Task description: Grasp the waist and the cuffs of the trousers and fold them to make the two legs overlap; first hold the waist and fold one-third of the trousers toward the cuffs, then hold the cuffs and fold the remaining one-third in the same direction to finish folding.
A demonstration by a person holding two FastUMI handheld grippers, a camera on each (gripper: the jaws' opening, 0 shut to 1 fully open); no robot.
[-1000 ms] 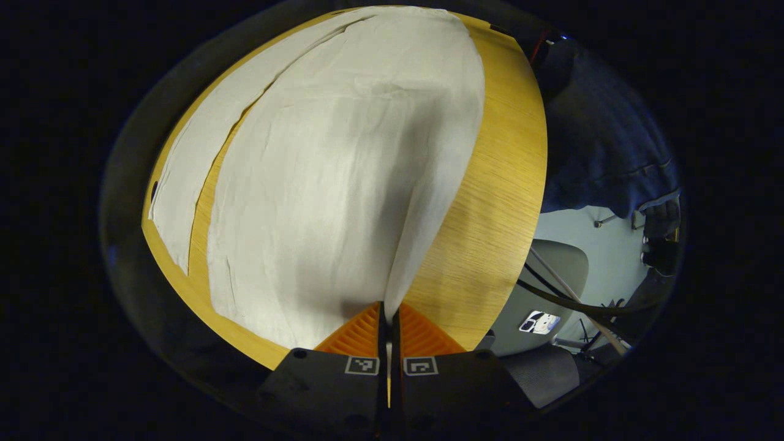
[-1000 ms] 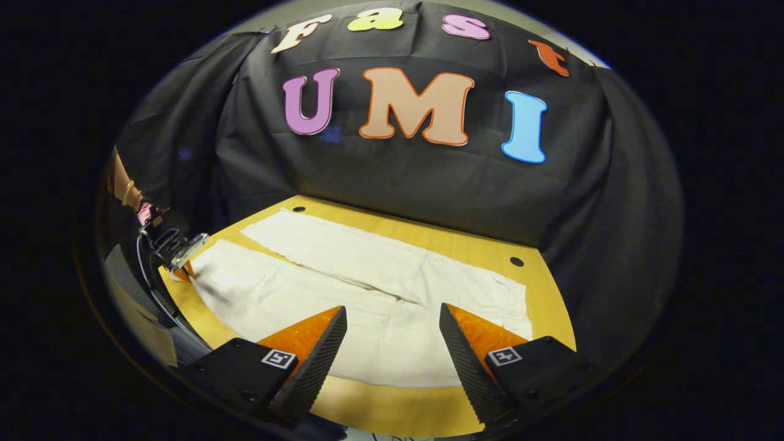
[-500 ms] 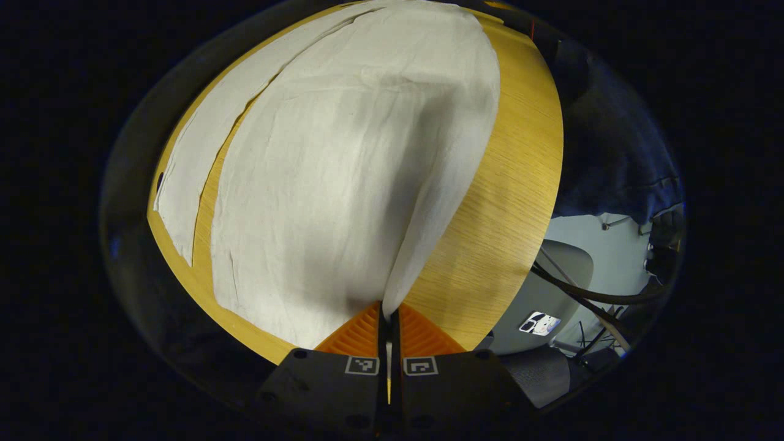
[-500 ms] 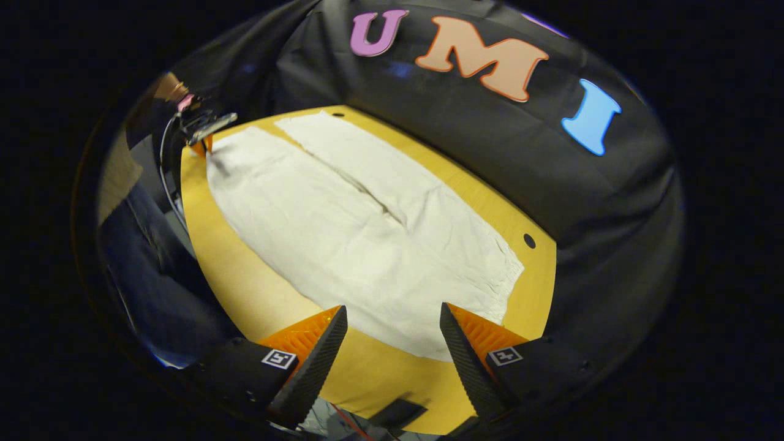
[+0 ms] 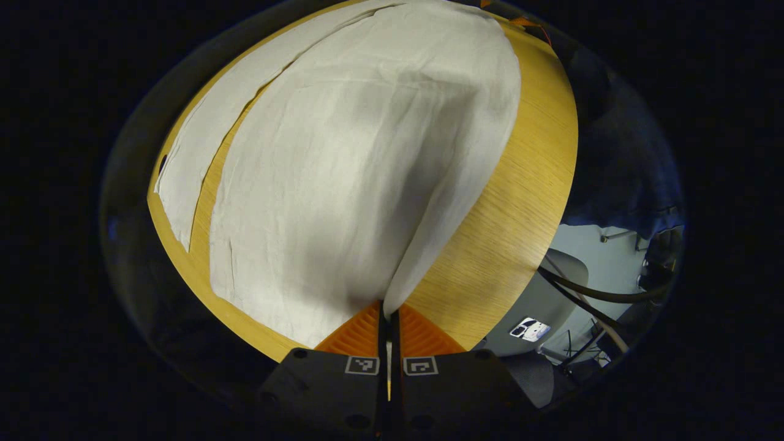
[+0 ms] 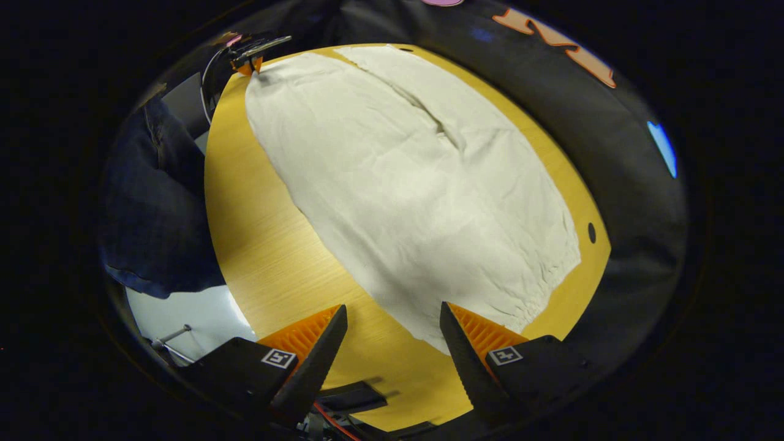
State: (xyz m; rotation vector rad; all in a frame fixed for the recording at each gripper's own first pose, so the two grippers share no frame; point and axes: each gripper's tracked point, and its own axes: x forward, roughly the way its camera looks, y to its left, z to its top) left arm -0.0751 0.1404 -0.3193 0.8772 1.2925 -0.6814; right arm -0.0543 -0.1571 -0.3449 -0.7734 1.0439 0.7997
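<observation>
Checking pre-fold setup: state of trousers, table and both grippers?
trousers: spread flat, legs apart, unfolded; near cuff corner lifted
left gripper: shut on the cuff corner
right gripper: open, over the waist corner, holding nothing
table: trousers lying on it

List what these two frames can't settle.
- Left gripper view: how much of the trousers sits between the shut fingers; the fingers hide the pinched edge.
- Right gripper view: the trousers' underside, pressed against the table.
- Right gripper view: the far left gripper is too small to read its grip.
</observation>
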